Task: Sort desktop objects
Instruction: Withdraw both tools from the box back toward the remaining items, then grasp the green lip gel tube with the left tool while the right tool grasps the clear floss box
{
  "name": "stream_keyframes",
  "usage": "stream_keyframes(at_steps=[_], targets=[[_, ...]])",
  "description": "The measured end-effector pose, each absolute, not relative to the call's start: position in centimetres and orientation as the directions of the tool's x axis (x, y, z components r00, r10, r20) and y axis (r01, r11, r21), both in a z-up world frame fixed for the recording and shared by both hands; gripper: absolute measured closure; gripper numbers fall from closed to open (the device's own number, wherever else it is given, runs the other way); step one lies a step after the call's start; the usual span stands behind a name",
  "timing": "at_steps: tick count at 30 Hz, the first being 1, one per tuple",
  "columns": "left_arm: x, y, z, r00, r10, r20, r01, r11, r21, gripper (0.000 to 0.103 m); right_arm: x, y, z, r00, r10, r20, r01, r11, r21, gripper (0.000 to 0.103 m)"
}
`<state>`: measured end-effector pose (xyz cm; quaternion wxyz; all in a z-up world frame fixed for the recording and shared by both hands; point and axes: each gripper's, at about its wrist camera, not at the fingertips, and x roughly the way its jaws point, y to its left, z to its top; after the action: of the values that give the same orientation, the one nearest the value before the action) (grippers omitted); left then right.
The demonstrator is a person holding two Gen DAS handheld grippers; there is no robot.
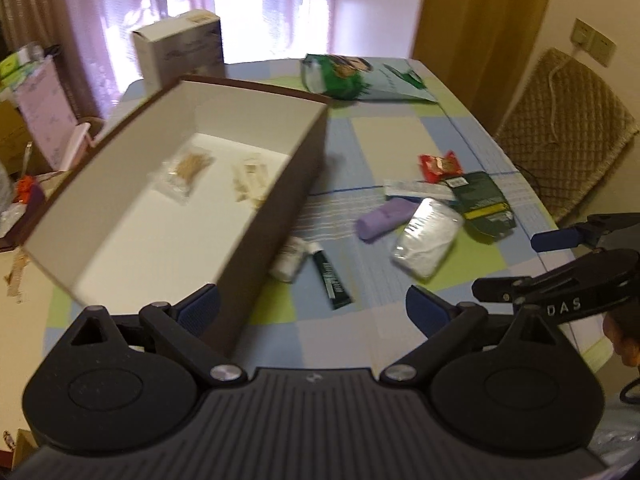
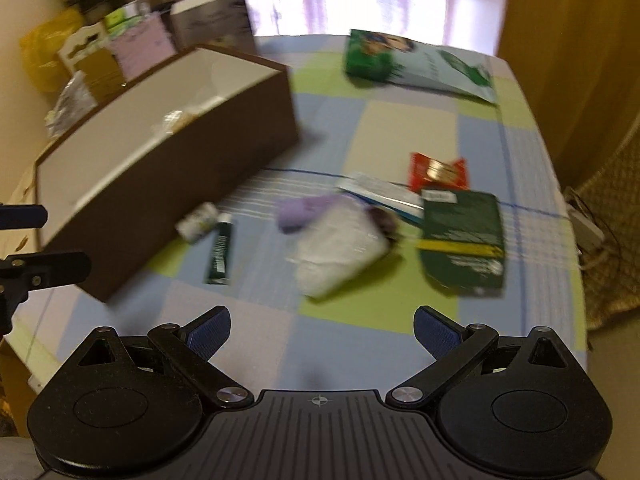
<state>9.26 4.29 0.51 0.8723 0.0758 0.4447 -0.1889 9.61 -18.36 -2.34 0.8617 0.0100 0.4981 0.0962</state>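
Both tongs, left tongs (image 1: 312, 312) and right tongs (image 2: 322, 334), gape wide, empty. Green tube (image 2: 220, 254) lies ahead-left of right tongs, long axis pointing away, beside box (image 2: 192, 184); left tongs nearer.

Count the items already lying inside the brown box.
2. A clear packet of tan sticks lies on the floor of the brown box toward its far end, and a pale packet lies just right of it near the right wall. The near wall may hide more.
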Motion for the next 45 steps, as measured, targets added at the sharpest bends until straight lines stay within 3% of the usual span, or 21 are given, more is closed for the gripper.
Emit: stream_keyframes(at_steps=[5, 16, 22, 23, 25, 29, 30, 37, 39, 45], targets=[[10.2, 2.1, -1.3, 0.515, -0.281, -0.810, 0.430, 0.902, -0.039, 0.014, 9.6, -21.6, -3.4, 0.474, 0.138, -0.870, -0.084, 0.990, 0.112, 0.000], [15.0, -0.5, -9.4, 0.395, -0.217, -0.893, 0.393, 0.918, -0.050, 0.045, 10.6, -25.1, -5.9, 0.421, 0.092, -0.902, 0.016, 0.994, 0.109, 0.000], [17.4, -0.6, -11.8, 0.378, -0.206, -0.903, 0.369, 0.928, -0.057, 0.047, 11.6, -26.4, -6.9, 0.405, 0.080, -0.911, 0.072, 0.990, 0.119, 0.000], [17.7, -0.7, -12.2, 0.376, -0.202, -0.904, 0.368, 0.928, -0.055, 0.050, 11.8, -26.6, -6.9, 0.407, 0.083, -0.910, 0.083, 0.988, 0.128, 0.000], [18.2, -0.9, -13.0, 0.372, -0.196, -0.907, 0.370, 0.928, -0.048, 0.066, 12.1, -27.0, -7.0, 0.418, 0.099, -0.903, 0.110, 0.981, 0.158, 0.000], [17.9, -0.8, -13.2, 0.407, -0.183, -0.895, 0.398, 0.918, -0.007, 0.077, 12.5, -27.5, -6.8, 0.453, 0.156, -0.878, 0.148, 0.957, 0.247, 0.000], [17.7, -0.6, -13.2, 0.405, -0.188, -0.895, 0.402, 0.916, -0.010, 0.087, 12.7, -27.4, -6.8, 0.465, 0.174, -0.868, 0.149, 0.951, 0.270, 0.001], [14.9, 2.2, -12.7, 0.341, -0.193, -0.920, 0.383, 0.922, -0.051, 0.087, 14.2, -24.7, -6.9, 0.498, 0.269, -0.824, 0.032, 0.944, 0.327, 0.002], [14.1, 2.9, -12.6, 0.325, -0.189, -0.927, 0.372, 0.927, -0.058, 0.087, 15.0, -24.0, -7.5, 0.481, 0.283, -0.830, 0.064, 0.933, 0.355, 0.015], [13.9, 4.5, -12.3, 0.318, -0.183, -0.930, 0.322, 0.944, -0.075, 0.087, 17.4, -22.4, -9.2, 0.435, 0.316, -0.843, 0.194, 0.881, 0.430, 0.015]])
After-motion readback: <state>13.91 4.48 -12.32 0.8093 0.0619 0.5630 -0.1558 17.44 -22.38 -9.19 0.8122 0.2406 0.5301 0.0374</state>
